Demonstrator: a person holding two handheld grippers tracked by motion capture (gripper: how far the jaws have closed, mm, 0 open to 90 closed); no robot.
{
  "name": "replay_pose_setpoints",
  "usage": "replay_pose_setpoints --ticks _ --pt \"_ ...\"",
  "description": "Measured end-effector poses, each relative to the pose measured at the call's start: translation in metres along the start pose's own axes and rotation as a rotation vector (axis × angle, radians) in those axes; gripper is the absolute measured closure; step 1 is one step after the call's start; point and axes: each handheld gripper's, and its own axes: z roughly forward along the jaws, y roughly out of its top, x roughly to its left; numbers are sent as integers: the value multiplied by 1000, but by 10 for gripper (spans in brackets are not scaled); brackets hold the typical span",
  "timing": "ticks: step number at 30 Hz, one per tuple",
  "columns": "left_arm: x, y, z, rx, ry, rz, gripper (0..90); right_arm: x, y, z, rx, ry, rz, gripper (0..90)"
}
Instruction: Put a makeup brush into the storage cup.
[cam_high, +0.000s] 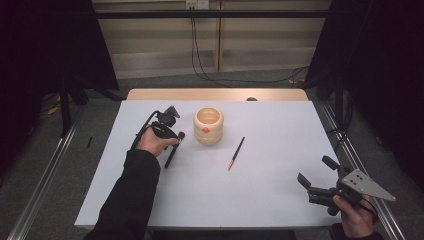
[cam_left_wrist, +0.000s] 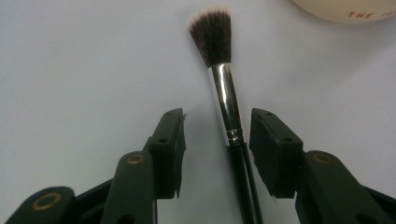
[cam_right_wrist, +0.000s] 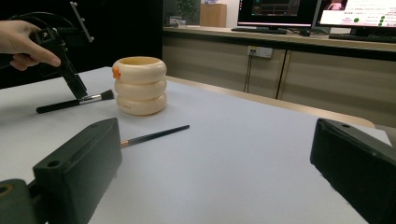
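- High view shows your left forearm coming in from the near edge of the table (cam_high: 280, 200), sleeve angled toward the far left part, with your left hand (cam_high: 154, 141) wrapped around the left gripper (cam_high: 172, 140) and tipping it downward.
- Left gripper view puts the makeup brush (cam_left_wrist: 224, 88) lying flat on the table's white surface between the two jaws; there is a visible gap on each side of its handle, so the jaws are part-spread around it and not yet pinching.
- The brush's bristle end points toward the cream ringed cup (cam_high: 208, 125), which stands just beside it in the far middle of the table, apart from the bristles; its black handle runs back toward the near edge.
- Right gripper view shows that left gripper (cam_right_wrist: 77, 93) standing steeply over the brush's metal ferrule, your fingers (cam_right_wrist: 28, 51) curled on its grip.
- Your right hand (cam_high: 356, 212) sits low by the near right corner, at the table's right edge, holding the right gripper (cam_high: 315, 172) roughly level and aimed across the table toward the cup.
- Its jaws are spread wide with nothing between them.
- A thin pencil-like brush (cam_high: 236, 153) lies on the table's middle, to the right of the cup and well apart from both grippers.
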Motion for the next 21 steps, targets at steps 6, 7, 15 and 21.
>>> replay_pose_setpoints --ticks 6,7,15,21 --pt "-1 1 4 -1 0 -3 620 0 0 0 -1 2 1 17" --pt "0 1 4 8 0 10 621 0 0 0 -1 1 2 17" --pt "-1 3 9 22 -1 -5 668 0 0 0 -1 2 -2 17" --pt "-3 4 13 28 23 -7 714 0 0 0 -2 7 -3 17"
